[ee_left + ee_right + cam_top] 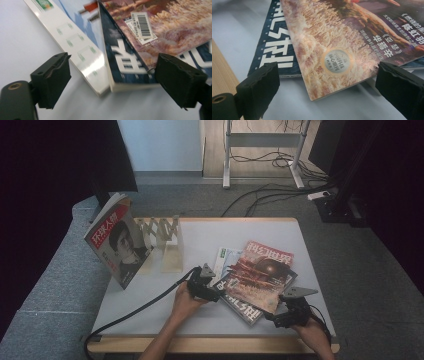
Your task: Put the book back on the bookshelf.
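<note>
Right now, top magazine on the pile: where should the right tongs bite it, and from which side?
Take the near corner of the top magazine, coming in low from the person's side. That corner overhangs the dark magazine beneath and looks lifted off the table, so one jaw could probably slip under. The right tongs are open and already straddle it.

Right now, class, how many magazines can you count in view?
4: one stands in the rack at left; three are stacked mid-table, red on top, dark beneath, pale lowest. More may lie hidden.
</note>
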A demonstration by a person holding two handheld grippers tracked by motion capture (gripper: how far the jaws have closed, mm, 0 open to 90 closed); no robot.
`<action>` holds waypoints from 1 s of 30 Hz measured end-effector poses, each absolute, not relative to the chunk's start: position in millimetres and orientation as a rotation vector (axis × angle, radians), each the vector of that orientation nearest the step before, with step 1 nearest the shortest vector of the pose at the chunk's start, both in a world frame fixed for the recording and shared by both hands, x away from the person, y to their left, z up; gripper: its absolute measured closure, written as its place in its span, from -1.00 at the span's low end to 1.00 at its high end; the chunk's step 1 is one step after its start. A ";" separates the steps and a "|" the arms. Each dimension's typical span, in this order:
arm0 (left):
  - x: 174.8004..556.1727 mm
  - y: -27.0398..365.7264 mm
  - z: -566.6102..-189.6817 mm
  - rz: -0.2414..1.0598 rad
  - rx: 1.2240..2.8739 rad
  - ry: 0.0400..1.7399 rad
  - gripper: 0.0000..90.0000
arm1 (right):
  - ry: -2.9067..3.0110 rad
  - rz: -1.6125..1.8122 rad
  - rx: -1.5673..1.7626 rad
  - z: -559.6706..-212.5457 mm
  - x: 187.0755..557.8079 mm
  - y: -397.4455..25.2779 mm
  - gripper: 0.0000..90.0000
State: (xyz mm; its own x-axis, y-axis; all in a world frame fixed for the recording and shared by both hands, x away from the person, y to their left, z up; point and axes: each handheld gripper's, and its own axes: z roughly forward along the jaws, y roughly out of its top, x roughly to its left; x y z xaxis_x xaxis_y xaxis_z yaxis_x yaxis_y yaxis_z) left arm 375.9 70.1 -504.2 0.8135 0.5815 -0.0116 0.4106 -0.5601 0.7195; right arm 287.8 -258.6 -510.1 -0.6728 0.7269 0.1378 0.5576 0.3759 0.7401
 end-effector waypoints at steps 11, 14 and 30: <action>385.3 67.6 -497.5 0.265 2.196 0.741 -0.68 | 2.333 1.148 1.237 -498.8 324.1 -281.3 -0.88; 388.5 66.7 -504.3 0.269 2.217 0.748 -0.69 | 2.313 1.126 1.263 -497.0 341.3 -285.6 -0.91; 388.3 66.7 -505.7 0.276 2.213 0.742 -0.74 | 2.235 1.063 1.392 -500.8 407.8 -303.6 -1.00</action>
